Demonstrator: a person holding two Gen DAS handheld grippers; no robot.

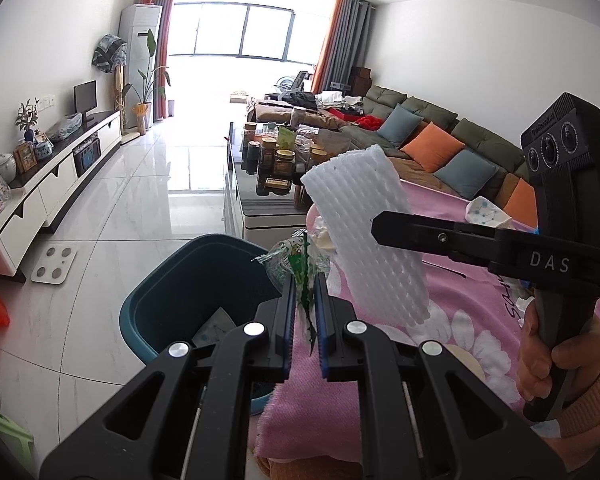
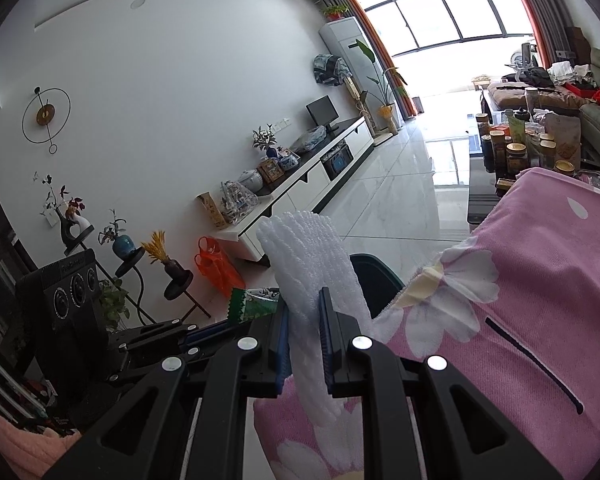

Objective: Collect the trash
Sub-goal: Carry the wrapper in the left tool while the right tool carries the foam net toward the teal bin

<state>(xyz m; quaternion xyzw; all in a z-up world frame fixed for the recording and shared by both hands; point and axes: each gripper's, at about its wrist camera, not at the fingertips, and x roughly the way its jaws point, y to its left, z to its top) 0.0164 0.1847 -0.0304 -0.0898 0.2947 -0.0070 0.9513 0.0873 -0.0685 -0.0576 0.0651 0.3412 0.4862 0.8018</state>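
Note:
My left gripper [image 1: 303, 286] is shut on a green and clear plastic wrapper [image 1: 296, 258], held just right of the teal trash bin [image 1: 172, 300] on the floor. The bin holds some paper. My right gripper [image 2: 304, 300] is shut on a white foam net sleeve [image 2: 312, 256], which also shows in the left wrist view [image 1: 364, 232] above the pink flowered blanket [image 1: 440, 312]. The right gripper [image 1: 380, 228] enters the left wrist view from the right. The left gripper and wrapper [image 2: 254, 304] show at the left of the right wrist view. The bin [image 2: 374, 284] lies behind the foam.
A coffee table [image 1: 260, 184] crowded with jars stands beyond the blanket. A sofa [image 1: 440, 136] with cushions runs along the right. A white TV cabinet [image 1: 60, 168] lines the left wall. A scale [image 1: 54, 264] lies on the tiled floor. An orange bag [image 2: 216, 268] sits by the cabinet.

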